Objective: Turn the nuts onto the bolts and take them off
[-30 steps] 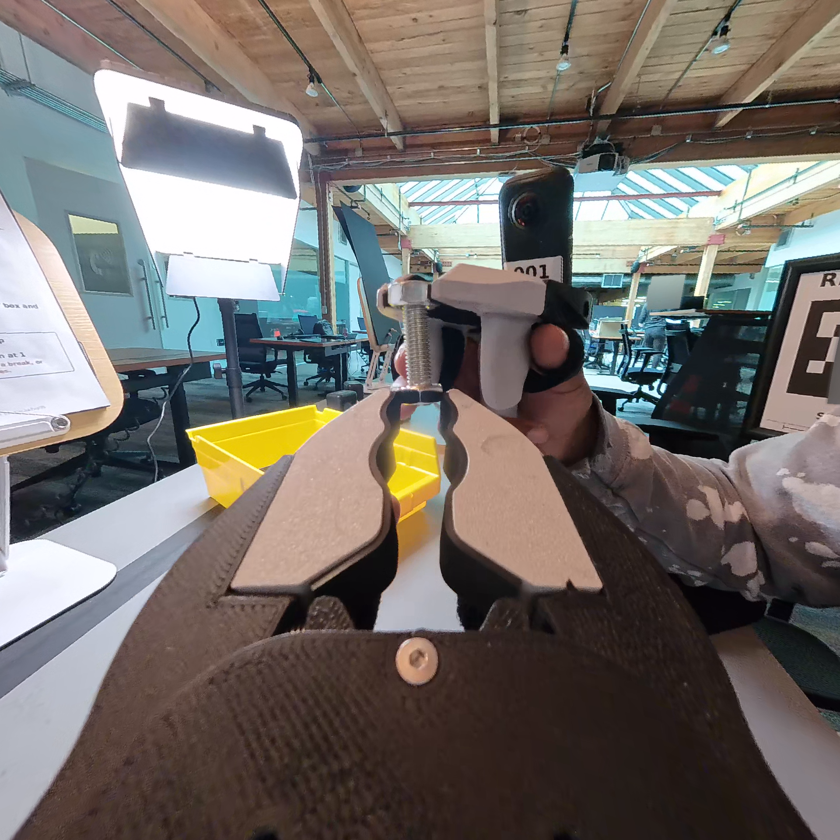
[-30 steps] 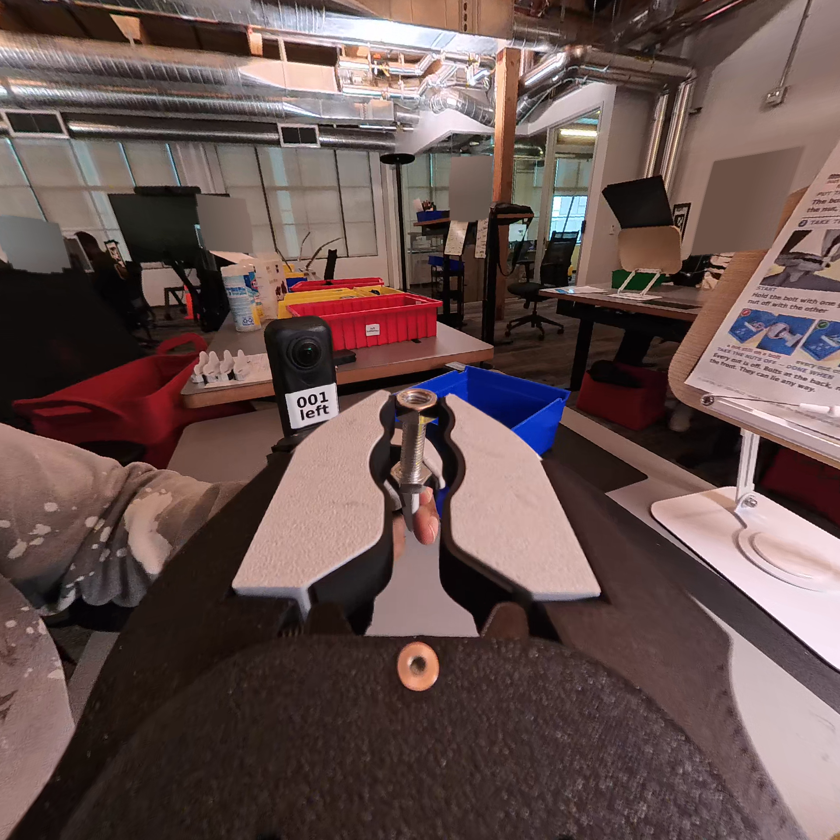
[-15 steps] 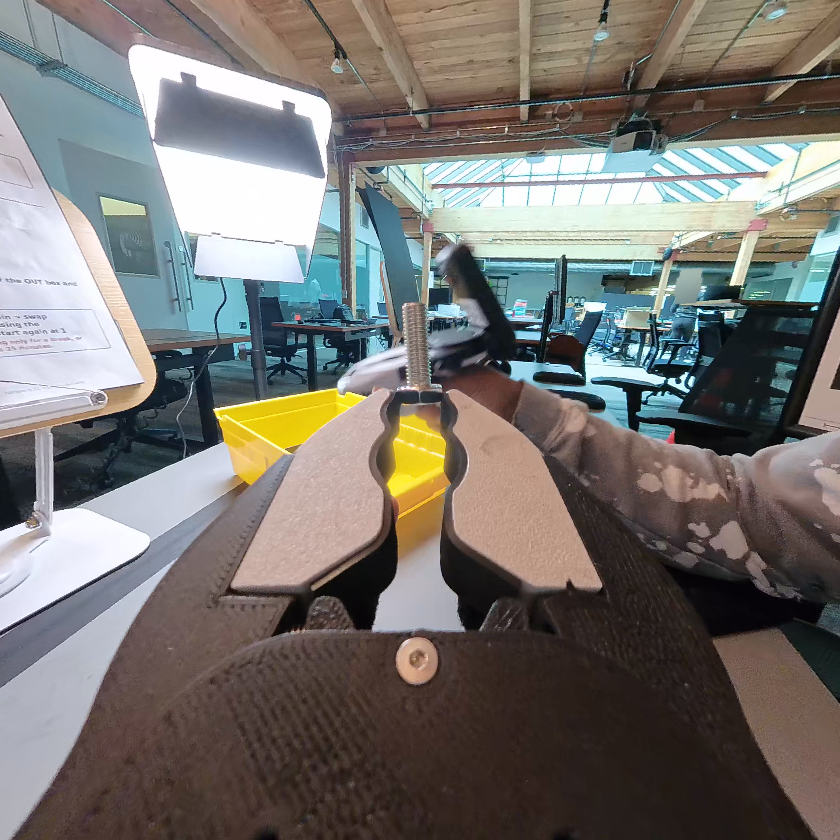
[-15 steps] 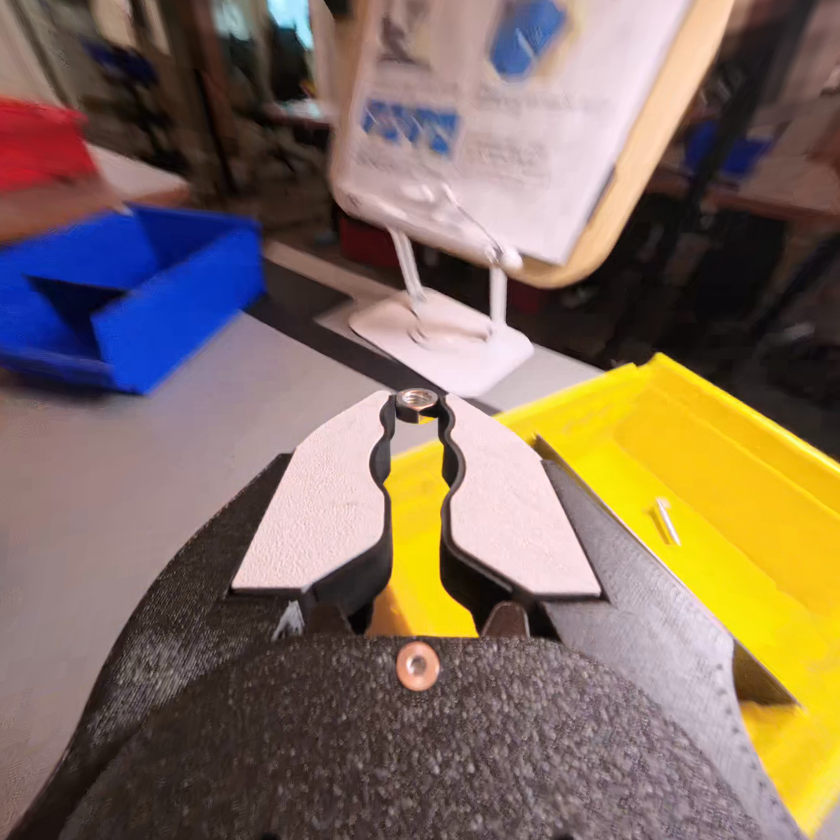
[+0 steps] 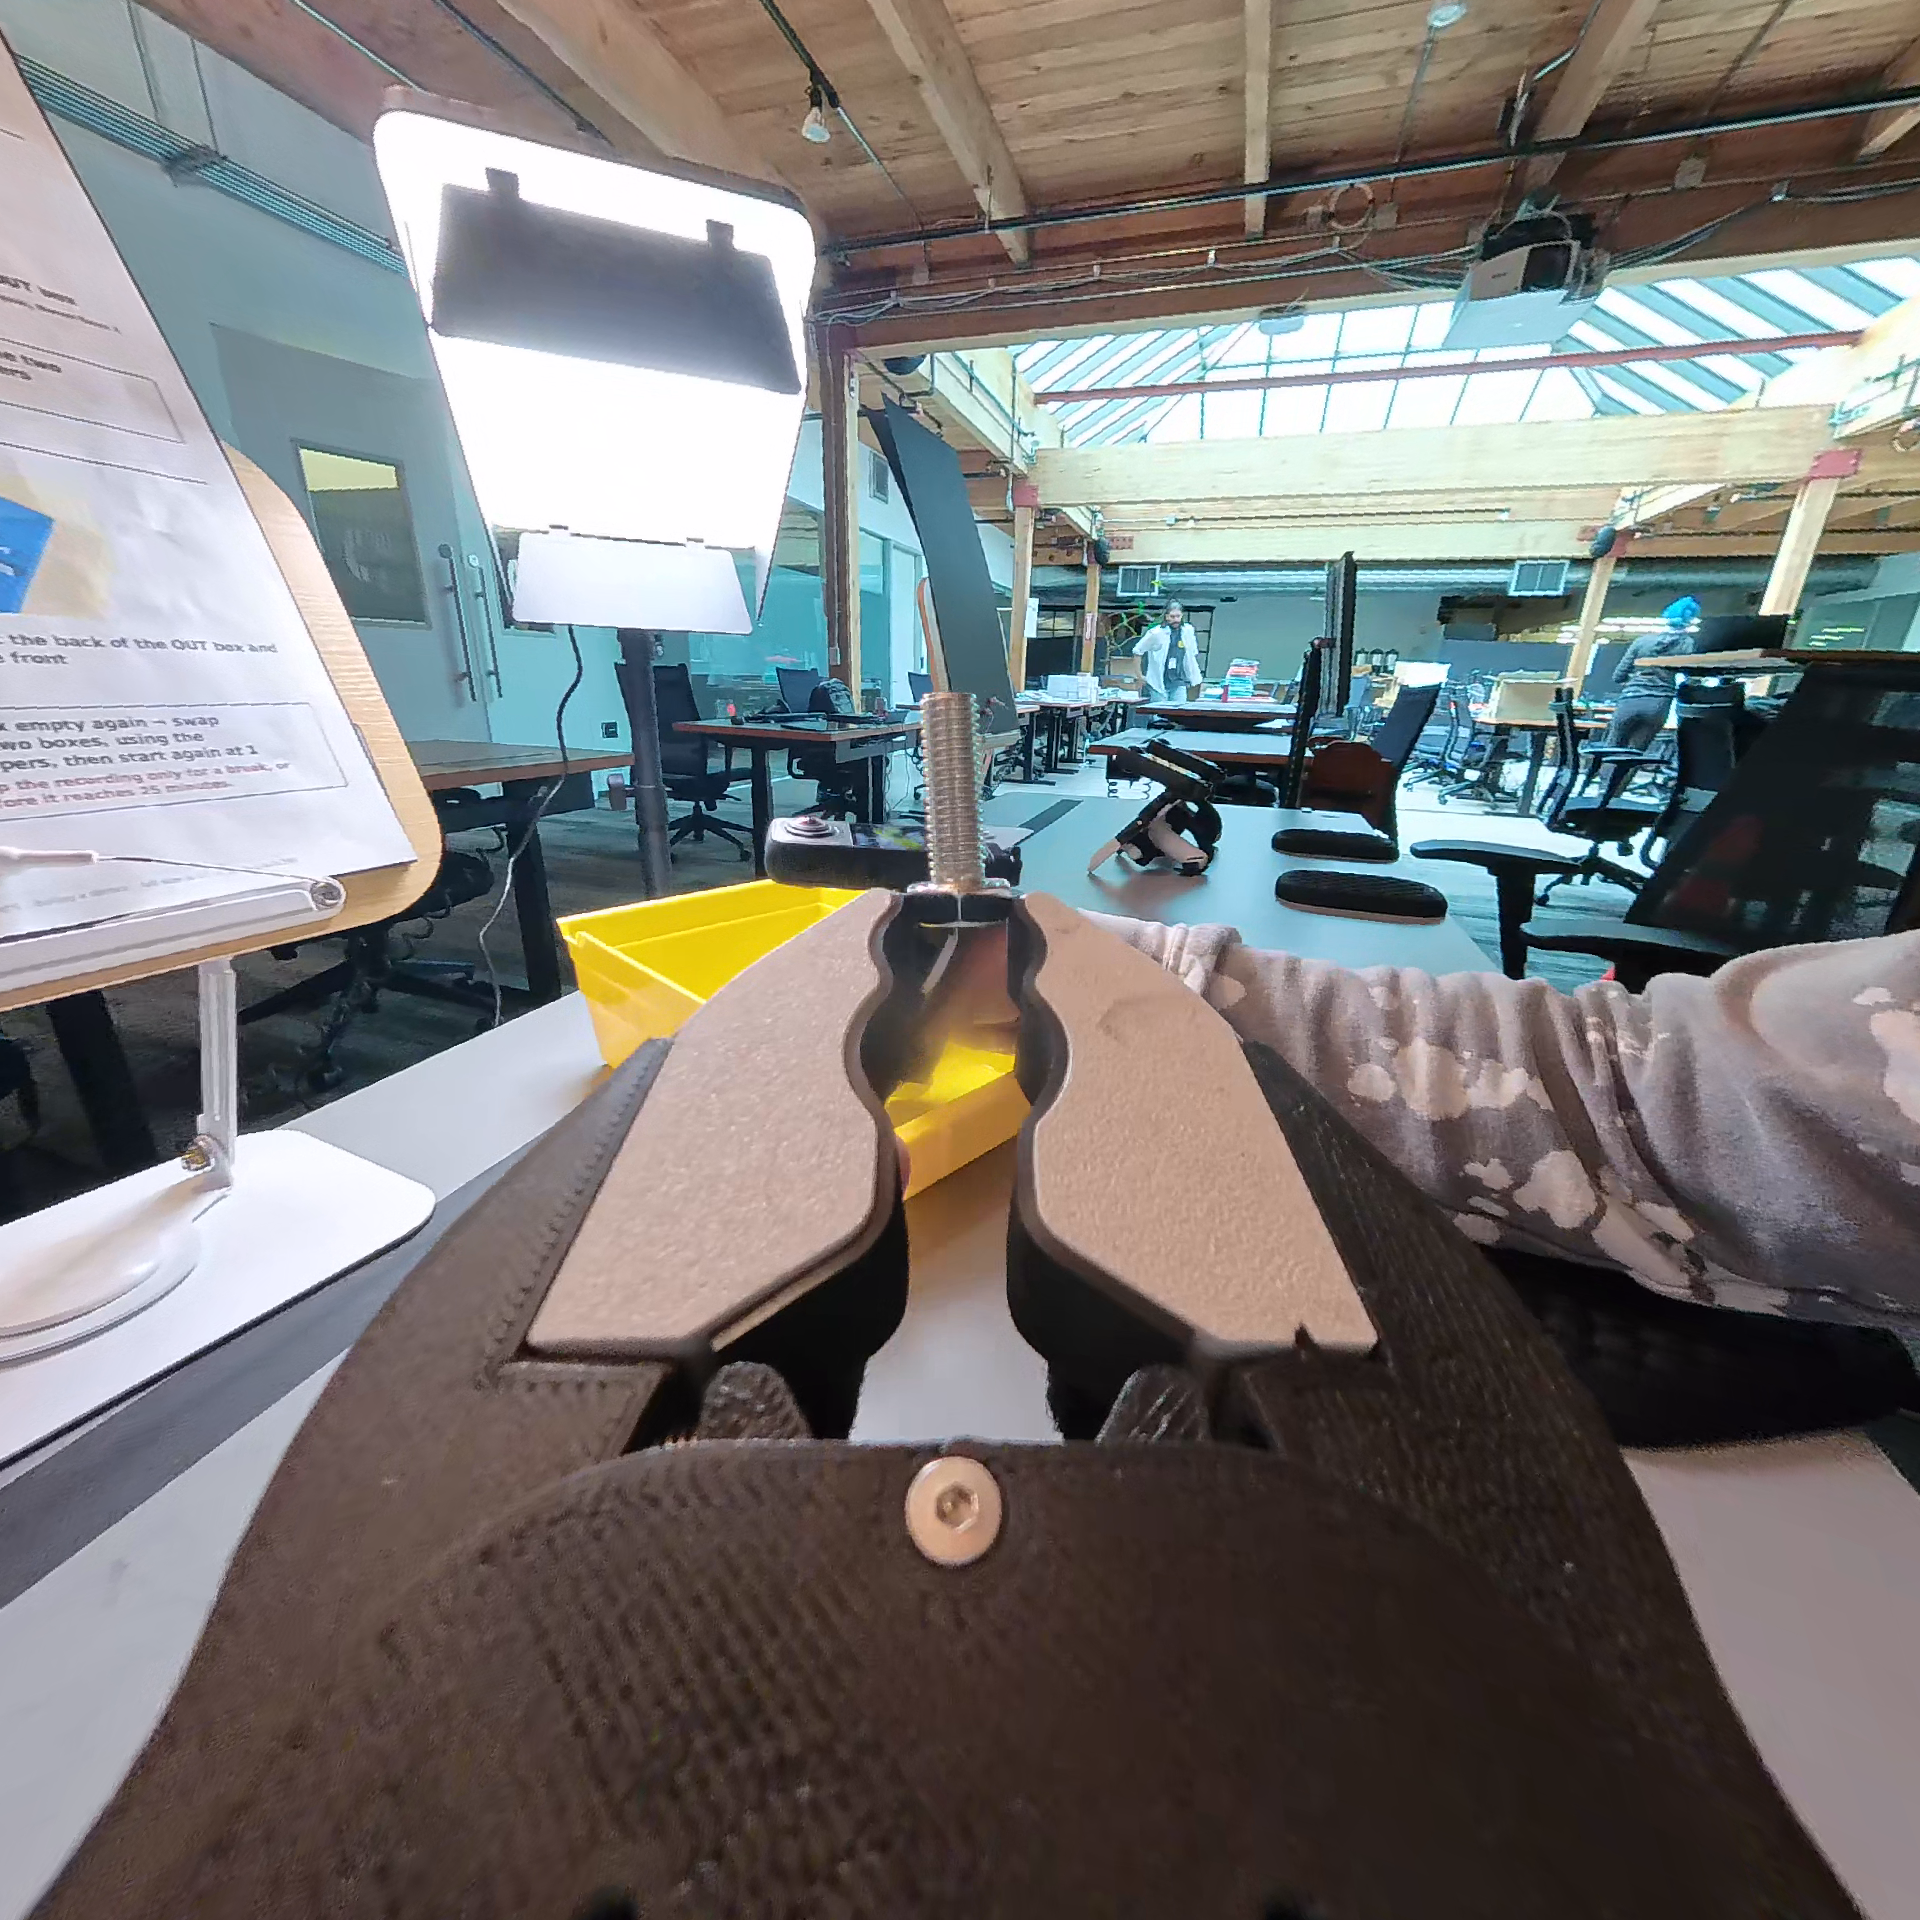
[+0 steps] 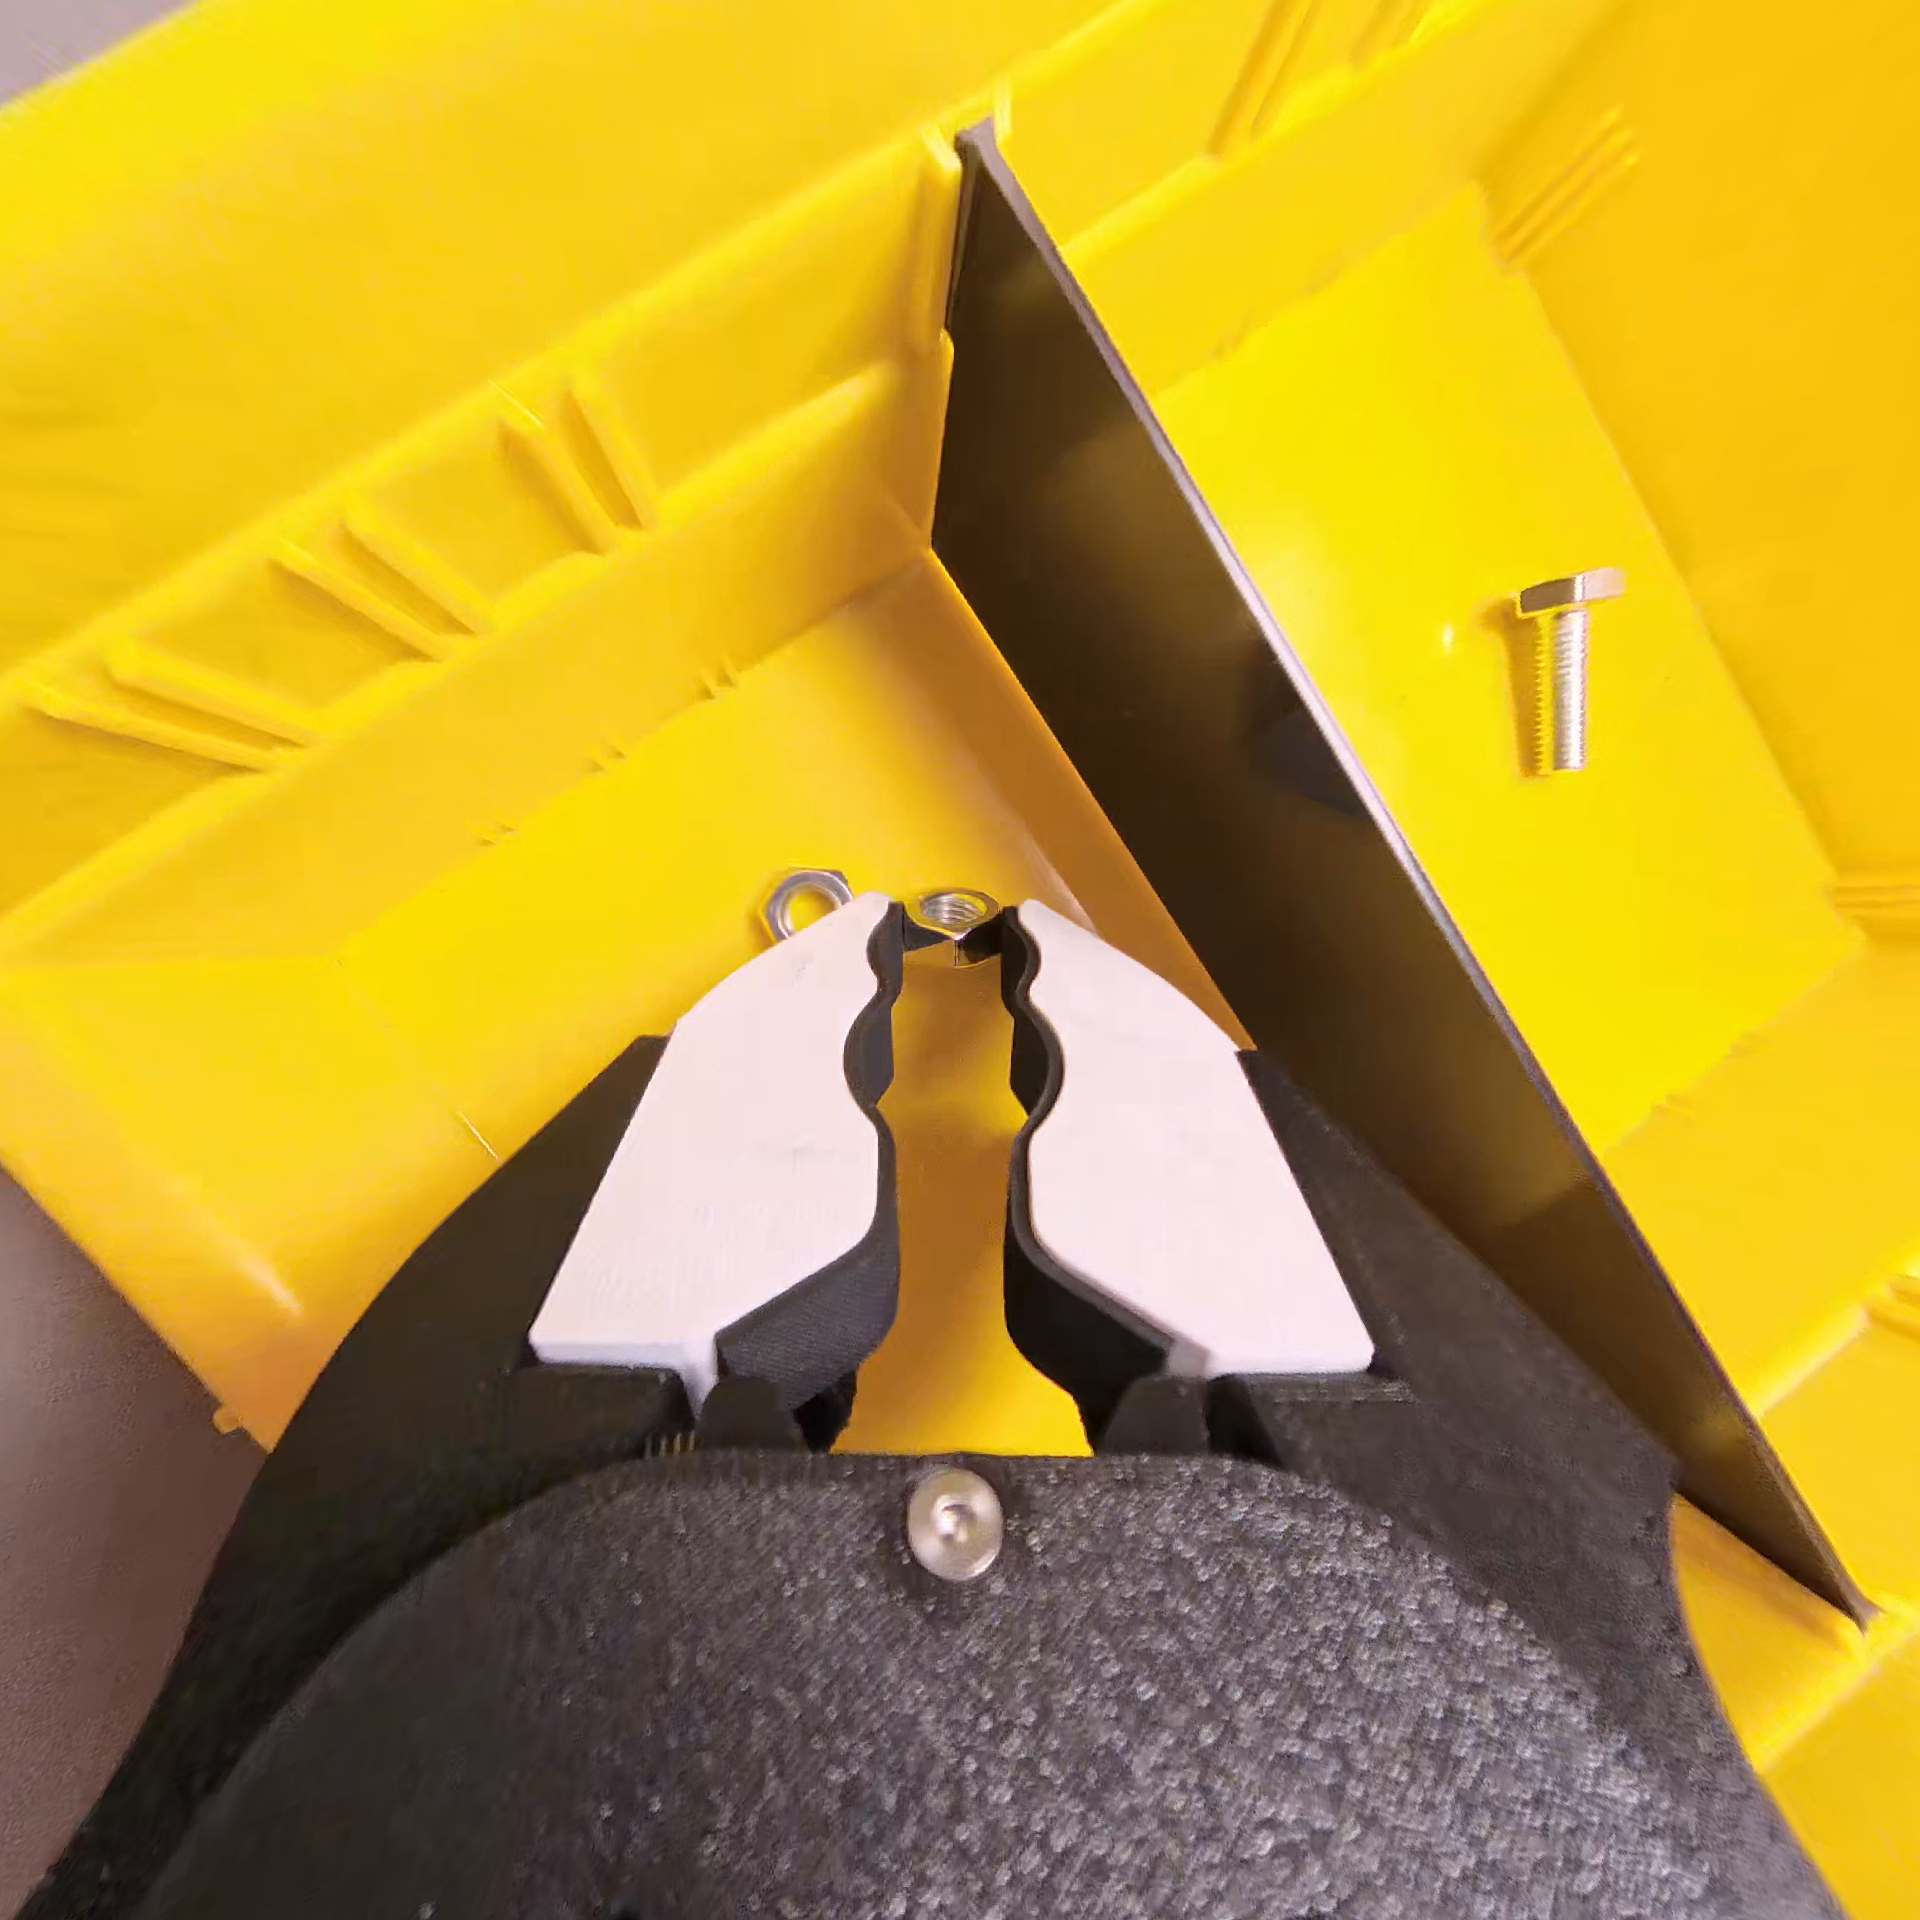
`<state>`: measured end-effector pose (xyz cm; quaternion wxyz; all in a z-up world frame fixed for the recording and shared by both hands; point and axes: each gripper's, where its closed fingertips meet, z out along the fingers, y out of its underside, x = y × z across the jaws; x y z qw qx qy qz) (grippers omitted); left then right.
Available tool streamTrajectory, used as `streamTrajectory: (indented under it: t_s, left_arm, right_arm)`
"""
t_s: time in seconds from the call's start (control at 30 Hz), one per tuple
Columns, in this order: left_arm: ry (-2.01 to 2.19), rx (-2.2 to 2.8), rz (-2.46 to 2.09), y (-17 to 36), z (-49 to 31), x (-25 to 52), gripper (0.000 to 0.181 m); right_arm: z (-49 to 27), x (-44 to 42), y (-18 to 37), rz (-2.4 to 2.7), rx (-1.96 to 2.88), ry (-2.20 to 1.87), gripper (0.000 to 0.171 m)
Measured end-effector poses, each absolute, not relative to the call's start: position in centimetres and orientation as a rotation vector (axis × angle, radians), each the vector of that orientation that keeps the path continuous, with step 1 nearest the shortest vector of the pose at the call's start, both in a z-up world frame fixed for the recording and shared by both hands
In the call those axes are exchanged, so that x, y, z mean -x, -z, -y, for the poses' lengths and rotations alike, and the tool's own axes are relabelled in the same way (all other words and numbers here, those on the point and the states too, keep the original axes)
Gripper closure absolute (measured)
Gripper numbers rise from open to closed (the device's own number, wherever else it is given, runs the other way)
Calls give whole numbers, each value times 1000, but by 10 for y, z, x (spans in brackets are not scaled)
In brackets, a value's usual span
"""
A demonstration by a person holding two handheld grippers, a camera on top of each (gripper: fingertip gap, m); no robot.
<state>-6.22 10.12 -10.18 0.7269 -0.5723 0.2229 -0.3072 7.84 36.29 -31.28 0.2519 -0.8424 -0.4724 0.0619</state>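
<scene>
My left gripper (image 5: pixel 958 909) is shut on the head of a silver bolt (image 5: pixel 951 790) that stands upright with its threaded end bare. My right gripper (image 6: pixel 951 925) is shut on a silver nut (image 6: pixel 949 914) and points down into the near compartment of the yellow bin (image 6: pixel 416 312), close above its floor. A second nut (image 6: pixel 800 896) lies on the bin floor beside the left fingertip. A loose bolt (image 6: pixel 1558 665) lies in the far compartment beyond the black divider (image 6: pixel 1195 727).
The yellow bin (image 5: pixel 665 966) sits on the grey table ahead of my left gripper, with a person's patterned sleeve (image 5: pixel 1558 1091) reaching over it from the right. An instruction sheet on a white stand (image 5: pixel 156 1039) is at the left. A lamp panel (image 5: pixel 613 416) stands behind. My hands' fingertips stand some 35 centimeters from each other.
My right gripper took the nut off the bolt's tip, swung away and dropped into the yellow bin. My left gripper kept holding the bolt, now without a nut.
</scene>
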Motion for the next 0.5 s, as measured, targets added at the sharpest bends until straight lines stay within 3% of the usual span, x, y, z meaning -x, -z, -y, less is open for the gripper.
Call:
streamTrajectory:
  t_s: [0.23, 0.37, 0.5]
  left_arm:
    - [676, 1296, -481, 111, -108, 66, 163]
    - [672, 1336, -492, 120, -112, 65, 164]
    - [656, 1386, -526, 132, -116, 61, 163]
  right_arm:
    - [-360, -88, 298, 1216, 2287, -136, 137]
    - [-342, -59, 218, 1155, 2006, -361, 138]
    - [-259, -7, 127, 1373, 1598, -694, 143]
